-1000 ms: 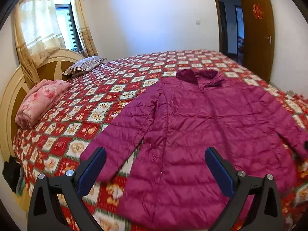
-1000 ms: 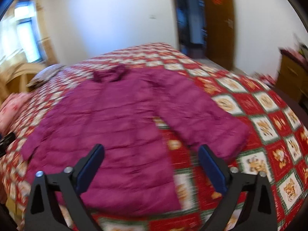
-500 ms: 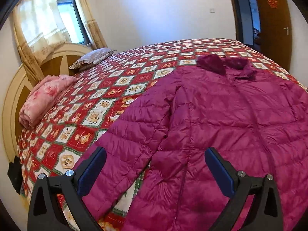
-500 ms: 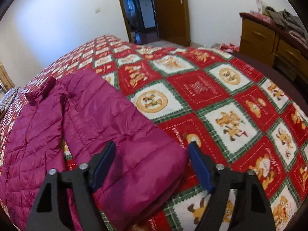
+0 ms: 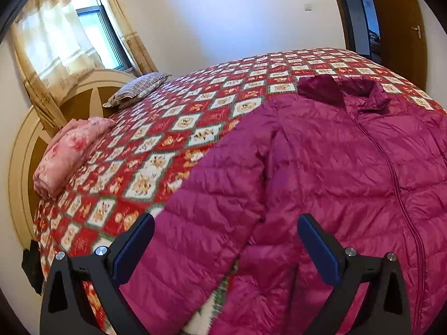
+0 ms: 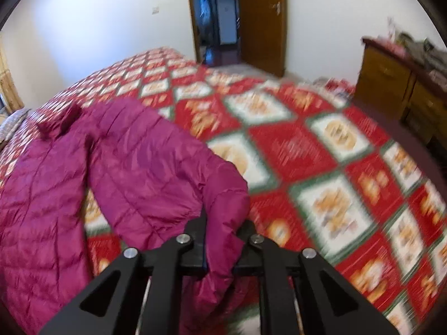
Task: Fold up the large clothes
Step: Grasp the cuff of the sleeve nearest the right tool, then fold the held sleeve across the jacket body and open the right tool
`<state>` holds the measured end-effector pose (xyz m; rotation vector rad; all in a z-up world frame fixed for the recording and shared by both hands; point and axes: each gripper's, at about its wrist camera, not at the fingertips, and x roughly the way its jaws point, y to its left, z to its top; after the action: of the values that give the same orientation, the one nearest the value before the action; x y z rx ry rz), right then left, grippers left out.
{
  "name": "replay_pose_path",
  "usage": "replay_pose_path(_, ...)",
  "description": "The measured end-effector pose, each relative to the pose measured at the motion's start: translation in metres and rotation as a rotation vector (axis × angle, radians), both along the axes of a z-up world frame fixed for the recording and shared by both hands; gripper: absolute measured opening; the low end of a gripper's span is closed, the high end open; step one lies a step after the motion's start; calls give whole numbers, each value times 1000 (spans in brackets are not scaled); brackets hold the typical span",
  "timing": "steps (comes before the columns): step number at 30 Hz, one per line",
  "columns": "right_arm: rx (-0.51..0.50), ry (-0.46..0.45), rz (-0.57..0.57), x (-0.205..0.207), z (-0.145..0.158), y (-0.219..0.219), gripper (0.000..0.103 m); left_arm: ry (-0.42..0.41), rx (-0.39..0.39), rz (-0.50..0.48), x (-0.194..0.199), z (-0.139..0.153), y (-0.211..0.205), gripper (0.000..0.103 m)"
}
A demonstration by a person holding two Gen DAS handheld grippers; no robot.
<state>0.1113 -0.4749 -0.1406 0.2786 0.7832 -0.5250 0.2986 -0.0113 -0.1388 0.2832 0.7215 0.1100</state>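
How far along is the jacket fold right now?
Done: the jacket lies spread flat, zipped, on the bed. In hand: the right hand-held gripper is shut on its sleeve cuff; the left hand-held gripper is open over the other sleeve. Left: every fold.

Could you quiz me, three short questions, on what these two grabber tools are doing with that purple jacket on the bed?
1. True or false: the right gripper is clamped on the end of a sleeve of the magenta jacket.
2. The left gripper is: A) shut on the collar; B) open, with the other sleeve lying between its fingers; C) holding the pink folded blanket.
3. Fill in: the jacket lies spread on a red patterned ______, zip side up.

Key
1. True: its jaws are closed on the cuff.
2. B: the fingers stand wide apart and do not press the fabric.
3. Bedspread.
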Motion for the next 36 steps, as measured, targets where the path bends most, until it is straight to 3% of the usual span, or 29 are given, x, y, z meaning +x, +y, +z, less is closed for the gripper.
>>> replay_pose_path(7, -131, -83, -48, 23, 50, -12, 11, 0, 34, 88, 35, -3, 28, 102)
replay_pose_path(18, -244, -179, 120, 65, 84, 69, 11, -65, 13, 54, 33, 11, 17, 102)
replay_pose_path(24, -260, -177, 246, 95, 76, 123, 11, -57, -15, 61, 34, 11, 17, 102)
replay_pose_path(36, -277, -143, 445, 157, 21, 228, 11, 18, -64, 85, 41, -19, 28, 102)
